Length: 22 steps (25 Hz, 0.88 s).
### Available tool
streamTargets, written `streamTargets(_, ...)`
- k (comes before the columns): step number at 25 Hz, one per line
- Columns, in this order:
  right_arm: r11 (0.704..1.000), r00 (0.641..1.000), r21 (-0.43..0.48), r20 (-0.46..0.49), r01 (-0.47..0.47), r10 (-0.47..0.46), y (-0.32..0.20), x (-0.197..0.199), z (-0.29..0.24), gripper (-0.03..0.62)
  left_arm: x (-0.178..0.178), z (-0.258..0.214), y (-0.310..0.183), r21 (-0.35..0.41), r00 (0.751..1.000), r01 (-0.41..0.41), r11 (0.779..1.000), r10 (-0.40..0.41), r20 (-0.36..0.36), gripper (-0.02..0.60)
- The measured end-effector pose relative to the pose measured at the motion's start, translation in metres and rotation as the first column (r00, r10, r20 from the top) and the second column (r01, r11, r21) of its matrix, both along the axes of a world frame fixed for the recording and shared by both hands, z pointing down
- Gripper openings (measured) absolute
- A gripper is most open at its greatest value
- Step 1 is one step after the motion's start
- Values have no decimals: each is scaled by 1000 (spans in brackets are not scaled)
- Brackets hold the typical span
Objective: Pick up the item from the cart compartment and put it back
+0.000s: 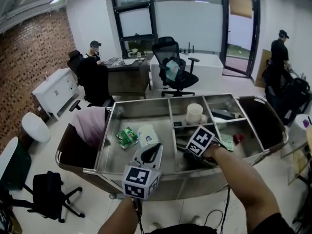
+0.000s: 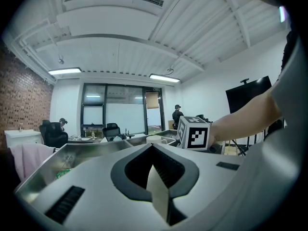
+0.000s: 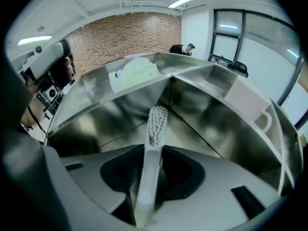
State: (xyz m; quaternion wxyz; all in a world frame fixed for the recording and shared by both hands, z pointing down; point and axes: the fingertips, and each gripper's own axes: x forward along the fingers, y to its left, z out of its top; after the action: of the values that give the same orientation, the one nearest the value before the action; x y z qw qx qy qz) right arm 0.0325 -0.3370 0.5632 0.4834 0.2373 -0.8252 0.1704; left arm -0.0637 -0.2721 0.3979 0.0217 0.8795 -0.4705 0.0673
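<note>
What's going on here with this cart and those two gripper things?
A person is working over a steel cart with a handheld gripper in each hand. The right gripper is down in one of the cart's compartments, its jaws closed on a white toothbrush whose bristles point away from it. The left gripper hangs above the cart, jaws together and empty. A white mug and a green packet sit in other compartments.

White toothbrush (image 3: pixel 153 138), bristled head forward (pale bristles), handle pinched in right gripper (image 3: pixel 147 186), above cart compartment (image 3: pixel 207 129).
</note>
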Motion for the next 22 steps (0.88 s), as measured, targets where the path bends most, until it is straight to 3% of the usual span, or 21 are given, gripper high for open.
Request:
streamTargets(12,987,973,22,177,-157,151,-13,16,-33,129,4,-7,5,11,1000,-5,1000,5,-2,0)
streamTargets(18,975,921,64,346,-212,178,-19,22,-68,129,7,-7,8,11,1000,-10,1000,10,3,0)
streamTargets(22,959,861,124,480,-256,168,-22,21,-104,127,9,-7,8,13,1000,-12,1000,12,4,0)
